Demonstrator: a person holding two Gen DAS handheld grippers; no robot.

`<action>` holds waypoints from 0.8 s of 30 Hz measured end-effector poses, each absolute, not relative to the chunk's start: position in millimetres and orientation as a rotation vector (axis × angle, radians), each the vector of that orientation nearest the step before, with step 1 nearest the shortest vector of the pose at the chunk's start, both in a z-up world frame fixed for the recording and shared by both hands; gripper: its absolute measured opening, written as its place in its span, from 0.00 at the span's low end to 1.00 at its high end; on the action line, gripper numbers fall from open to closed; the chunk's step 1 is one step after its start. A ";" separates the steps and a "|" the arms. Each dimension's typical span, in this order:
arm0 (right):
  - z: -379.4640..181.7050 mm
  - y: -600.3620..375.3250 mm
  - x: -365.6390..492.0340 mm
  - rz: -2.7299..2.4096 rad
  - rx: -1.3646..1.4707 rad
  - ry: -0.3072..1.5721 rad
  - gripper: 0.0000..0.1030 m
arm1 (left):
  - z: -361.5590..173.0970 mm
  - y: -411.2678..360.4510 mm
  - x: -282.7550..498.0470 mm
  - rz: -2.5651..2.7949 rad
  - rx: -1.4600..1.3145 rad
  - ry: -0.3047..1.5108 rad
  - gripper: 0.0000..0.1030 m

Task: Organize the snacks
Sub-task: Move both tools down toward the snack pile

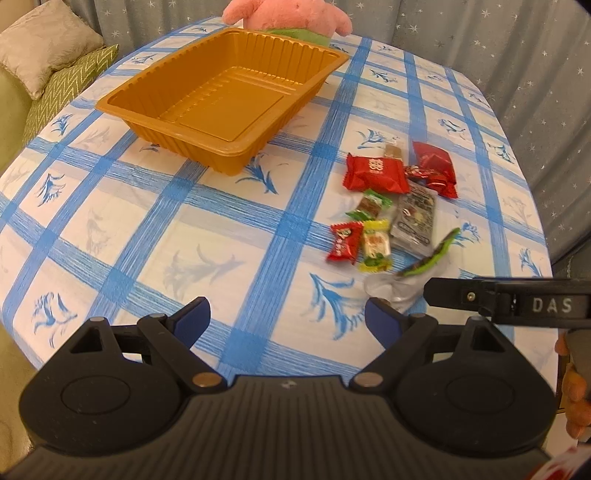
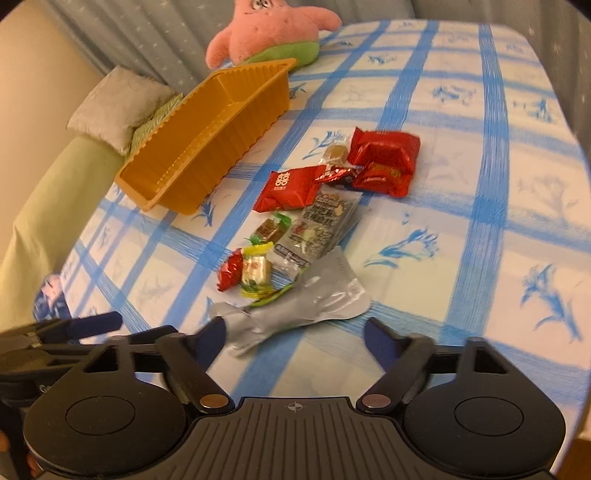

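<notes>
An empty orange plastic tray (image 1: 166, 138) (image 2: 236, 122) stands at the table's far left. To its right lies a loose pile of snacks: a red packet (image 1: 375, 173) (image 2: 288, 188), a dark red packet (image 1: 434, 162) (image 2: 384, 158), a grey packet (image 1: 413, 221) (image 2: 321, 225), and small red (image 1: 343, 243) and yellow (image 1: 376, 245) candies. My left gripper (image 1: 288, 314) is open over bare cloth, short of the pile. My right gripper (image 2: 295, 328) is open; a crumpled silver pouch (image 2: 306, 306) lies just ahead of its fingers, with one end by the left fingertip (image 2: 216, 332).
A pink plush toy (image 1: 288, 14) (image 2: 269, 29) sits behind the tray. Cushions (image 1: 40, 48) lie on a green sofa at the left, beyond the table's edge. A starred grey curtain (image 1: 517, 55) hangs behind. The blue-checked tablecloth (image 1: 147, 229) stretches left of the pile.
</notes>
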State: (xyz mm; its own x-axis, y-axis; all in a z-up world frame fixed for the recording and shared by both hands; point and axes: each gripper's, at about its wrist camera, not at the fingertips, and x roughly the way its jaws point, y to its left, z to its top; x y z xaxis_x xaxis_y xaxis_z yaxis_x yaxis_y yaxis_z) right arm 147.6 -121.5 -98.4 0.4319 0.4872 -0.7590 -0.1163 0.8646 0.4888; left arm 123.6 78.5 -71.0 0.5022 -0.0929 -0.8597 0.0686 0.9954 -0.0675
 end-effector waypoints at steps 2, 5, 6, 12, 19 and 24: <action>-104.0 -121.4 152.3 0.375 0.460 1.099 0.64 | -72.3 81.1 127.0 -0.101 -0.024 1.043 0.87; -109.0 -123.5 156.5 0.346 0.539 1.117 0.64 | -74.2 84.2 131.3 -0.111 -0.022 1.048 0.87; -109.1 -123.5 158.0 0.340 0.553 1.116 0.64 | -74.9 85.0 132.5 -0.114 -0.022 1.050 0.87; -110.4 -122.8 166.2 0.283 0.598 1.103 0.49 | -77.3 88.4 140.5 -0.133 -0.015 1.054 0.86; -107.4 -115.2 171.0 0.254 0.504 1.090 0.41 | -80.1 89.7 148.6 -0.162 -0.013 1.056 0.83; -96.5 -103.8 170.4 0.241 0.302 1.056 0.41 | -82.0 85.3 152.7 -0.196 -0.007 1.054 0.80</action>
State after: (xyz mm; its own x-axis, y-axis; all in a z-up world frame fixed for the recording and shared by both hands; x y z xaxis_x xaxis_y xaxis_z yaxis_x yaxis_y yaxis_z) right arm 170.4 -103.8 -96.5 0.4728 0.3365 -0.8144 -0.0500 0.9330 0.3565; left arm 152.7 85.3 -82.0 0.4781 -0.1641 -0.8629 0.1576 0.9825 -0.0995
